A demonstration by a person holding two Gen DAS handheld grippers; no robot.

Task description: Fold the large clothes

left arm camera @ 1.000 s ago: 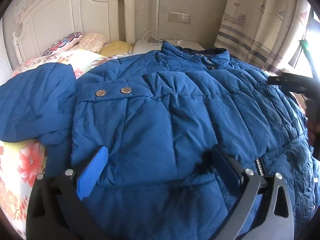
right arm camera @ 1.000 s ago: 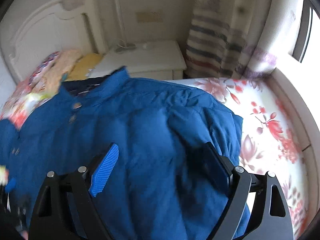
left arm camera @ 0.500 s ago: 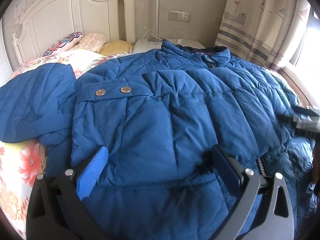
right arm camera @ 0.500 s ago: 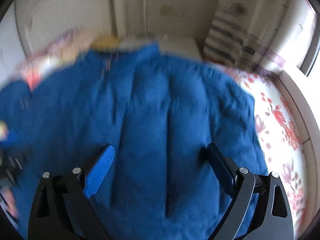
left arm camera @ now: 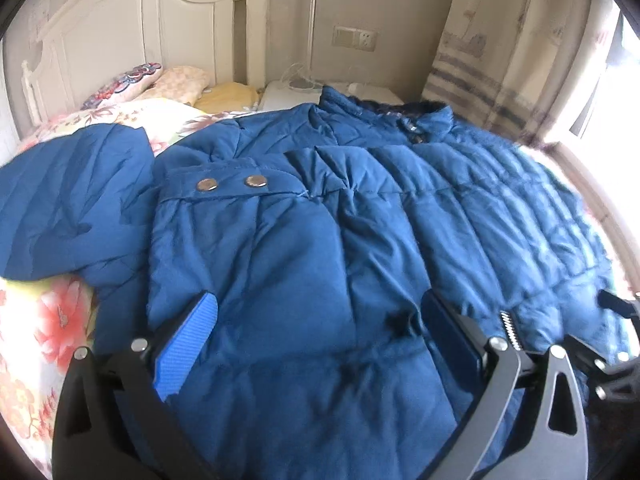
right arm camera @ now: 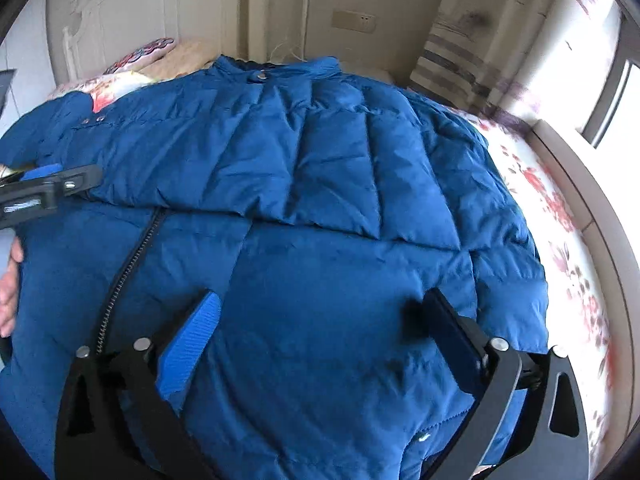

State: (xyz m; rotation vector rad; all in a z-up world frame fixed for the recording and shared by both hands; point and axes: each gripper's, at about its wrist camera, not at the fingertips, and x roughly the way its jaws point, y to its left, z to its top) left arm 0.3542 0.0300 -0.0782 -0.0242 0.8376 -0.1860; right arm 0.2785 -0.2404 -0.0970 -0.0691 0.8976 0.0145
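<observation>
A large blue puffer jacket (left arm camera: 304, 248) lies spread on the bed, collar towards the headboard. In the right wrist view one sleeve (right arm camera: 320, 168) lies folded across the jacket's (right arm camera: 340, 288) chest, and the zipper (right arm camera: 128, 264) runs down at the left. My left gripper (left arm camera: 320, 320) hovers open over the near front panel, below a flap with two snaps (left arm camera: 230, 182). My right gripper (right arm camera: 320, 320) hangs over the lower body with its jaws opening wide; only flat fabric lies beneath, nothing pinched. Each gripper shows at the other view's edge: right gripper (left arm camera: 616, 344), left gripper (right arm camera: 52, 188).
The floral bedsheet (right arm camera: 560, 216) shows bare to the right of the jacket. Pillows (left arm camera: 152, 80) lie by the white headboard (left arm camera: 120, 32). A white nightstand (left arm camera: 288, 94) stands behind the collar, a curtain (left arm camera: 492, 60) at back right. A person's hand (right arm camera: 10, 280) is at the left edge.
My right gripper has swept across the jacket towards the near side and its jaws have widened. The left gripper has stayed in place, open.
</observation>
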